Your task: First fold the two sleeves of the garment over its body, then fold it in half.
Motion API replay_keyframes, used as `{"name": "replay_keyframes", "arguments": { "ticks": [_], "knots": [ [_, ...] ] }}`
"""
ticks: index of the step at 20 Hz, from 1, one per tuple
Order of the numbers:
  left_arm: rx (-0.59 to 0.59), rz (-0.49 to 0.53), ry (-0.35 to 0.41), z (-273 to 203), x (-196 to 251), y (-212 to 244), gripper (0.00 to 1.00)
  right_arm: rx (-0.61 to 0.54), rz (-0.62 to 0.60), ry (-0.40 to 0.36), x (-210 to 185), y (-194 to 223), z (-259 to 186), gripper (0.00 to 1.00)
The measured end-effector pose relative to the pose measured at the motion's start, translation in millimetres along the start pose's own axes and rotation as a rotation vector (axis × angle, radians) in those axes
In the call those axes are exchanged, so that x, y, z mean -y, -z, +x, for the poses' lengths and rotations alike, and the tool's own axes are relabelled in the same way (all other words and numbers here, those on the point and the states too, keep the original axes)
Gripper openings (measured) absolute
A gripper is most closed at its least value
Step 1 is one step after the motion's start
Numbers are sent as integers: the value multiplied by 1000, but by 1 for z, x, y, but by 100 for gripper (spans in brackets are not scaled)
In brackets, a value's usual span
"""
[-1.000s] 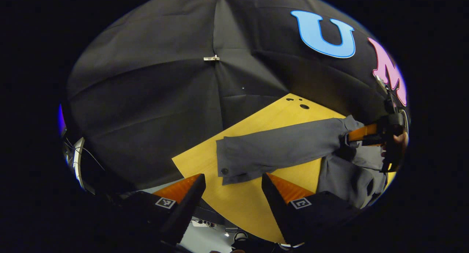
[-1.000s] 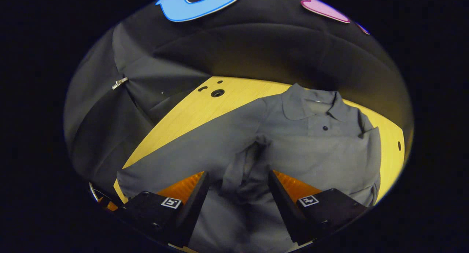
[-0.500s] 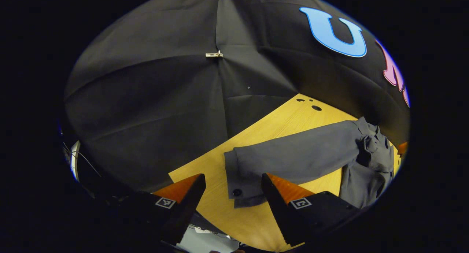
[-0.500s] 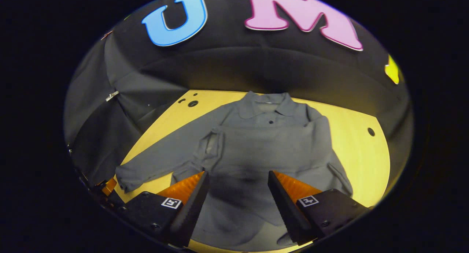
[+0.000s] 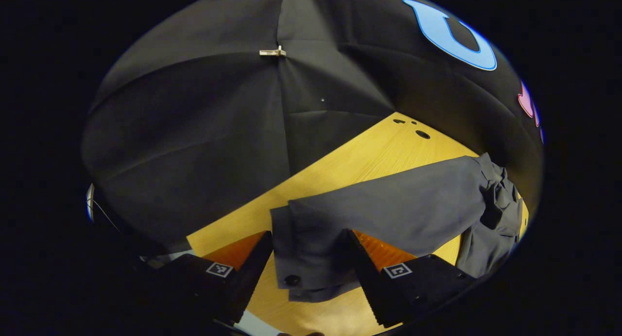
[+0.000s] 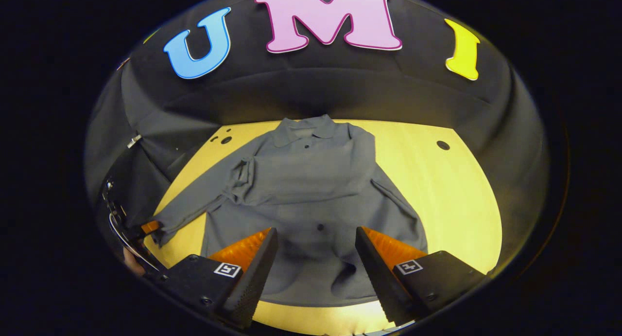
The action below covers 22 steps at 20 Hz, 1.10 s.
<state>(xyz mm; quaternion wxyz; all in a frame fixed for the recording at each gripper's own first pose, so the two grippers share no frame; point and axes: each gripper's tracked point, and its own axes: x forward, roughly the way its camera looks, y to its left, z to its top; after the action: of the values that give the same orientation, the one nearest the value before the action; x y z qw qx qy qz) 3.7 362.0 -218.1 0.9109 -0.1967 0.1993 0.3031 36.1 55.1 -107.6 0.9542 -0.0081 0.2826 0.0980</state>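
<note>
The left gripper (image 5: 307, 268) is spread wide, the cuff (image 5: 297, 265) lying between its fingers. The right gripper (image 6: 316, 263), also wide, hovers above the shirt (image 6: 311, 190) on the table (image 6: 452, 200).

left tongs (image 5: 306, 273) spread wide, grey sleeve cuff (image 5: 296, 258) between the fingers, sleeve stretched across yellow table (image 5: 369, 151)
</note>
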Motion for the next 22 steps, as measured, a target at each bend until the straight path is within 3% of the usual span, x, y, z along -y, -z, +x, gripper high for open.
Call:
{"name": "replay_keyframes", "arguments": {
  "ticks": [4,6,8,11,13,14,18,22],
  "knots": [
    [-30,45,-39,15,0,8,98,-20,22,13,8,11,-6,99],
    [6,111,6,15,12,5,99,-36,32,-3,5,17,-3,99],
    [19,180,17,11,15,7,72,-59,14,-10,4,23,3,99],
    [8,273,21,16,33,8,41,-52,15,-37,-3,18,6,99],
    [-4,353,-15,15,39,8,15,-54,20,-53,-4,18,9,99],
    [-8,378,-32,15,40,5,9,-54,20,-54,0,18,10,99],
    [-34,291,-21,8,49,-8,5,-44,34,-36,25,18,9,99],
    [6,175,-2,-15,68,-38,8,-47,77,-5,58,26,8,99]
  ]
}}
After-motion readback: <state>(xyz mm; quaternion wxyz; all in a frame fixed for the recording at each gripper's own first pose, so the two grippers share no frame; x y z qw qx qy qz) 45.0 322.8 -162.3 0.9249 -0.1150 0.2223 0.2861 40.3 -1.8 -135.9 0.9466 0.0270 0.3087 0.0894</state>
